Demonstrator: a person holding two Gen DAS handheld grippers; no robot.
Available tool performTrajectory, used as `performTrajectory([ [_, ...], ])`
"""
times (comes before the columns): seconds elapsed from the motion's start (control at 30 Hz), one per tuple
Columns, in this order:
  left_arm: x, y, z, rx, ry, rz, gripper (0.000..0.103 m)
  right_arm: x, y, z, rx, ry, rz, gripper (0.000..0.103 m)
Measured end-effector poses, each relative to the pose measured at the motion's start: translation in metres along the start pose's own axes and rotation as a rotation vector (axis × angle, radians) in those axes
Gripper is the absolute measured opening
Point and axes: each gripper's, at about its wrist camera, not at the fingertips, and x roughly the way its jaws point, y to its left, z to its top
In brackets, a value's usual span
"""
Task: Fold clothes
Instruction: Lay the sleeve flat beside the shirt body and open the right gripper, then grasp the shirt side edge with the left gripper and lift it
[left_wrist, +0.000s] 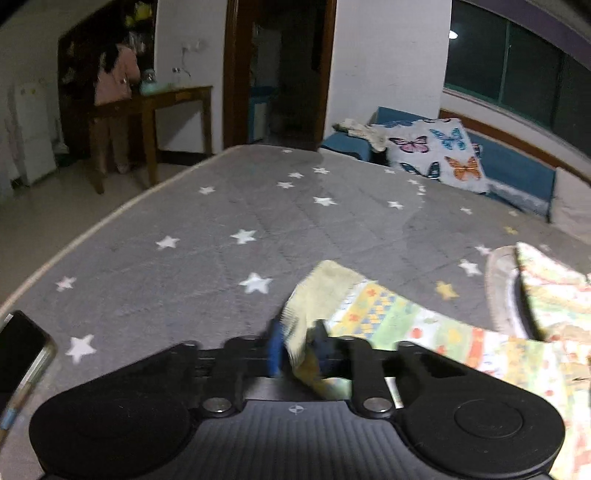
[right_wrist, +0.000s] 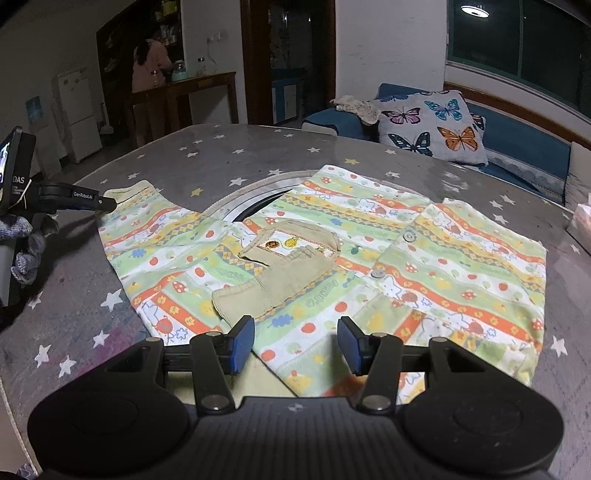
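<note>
A child's shirt (right_wrist: 406, 266) with green, orange and yellow printed stripes lies spread flat on the grey star-printed cover (right_wrist: 184, 158). A small beige garment (right_wrist: 280, 280) rests on its middle. My left gripper (left_wrist: 299, 347) is shut on the yellow cuff (left_wrist: 325, 284) of the shirt's sleeve, with the cloth bunched between the blue pads. In the right wrist view the left gripper (right_wrist: 110, 203) sits at that cuff (right_wrist: 129, 190), held by a gloved hand (right_wrist: 26, 236). My right gripper (right_wrist: 295, 343) stands open just above the shirt's near hem, with nothing pinched.
A round pale rim (right_wrist: 251, 199) shows under the shirt's collar edge. A butterfly pillow (right_wrist: 432, 125) leans on a blue sofa (right_wrist: 517, 144) beyond the far edge. A phone (left_wrist: 22, 354) is mounted at the left. A person (right_wrist: 149, 81) stands at a wooden table (right_wrist: 203, 88) far back.
</note>
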Motion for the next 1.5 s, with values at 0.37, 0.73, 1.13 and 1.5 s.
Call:
performTrajectory([
  [0.37, -0.083, -0.09, 0.016, 0.119, -0.146, -0.358, 0.01, -0.025, -0.021, -0.004, 0.074, -0.056, -0.027, 0.05],
  [0.73, -0.119, -0.212, -0.004, 0.256, -0.124, -0.706, 0.01, -0.053, -0.063, -0.02, 0.203, -0.107, -0.107, 0.05],
  [1.13, -0.114, -0.248, -0.067, 0.464, -0.029, -0.75, 0.052, -0.064, -0.1, -0.039, 0.366, -0.113, -0.134, 0.049],
  [1.5, -0.092, -0.166, -0.048, 0.415, -0.071, -0.501, 0.066, -0.029, -0.085, -0.03, 0.355, -0.065, -0.071, 0.039],
])
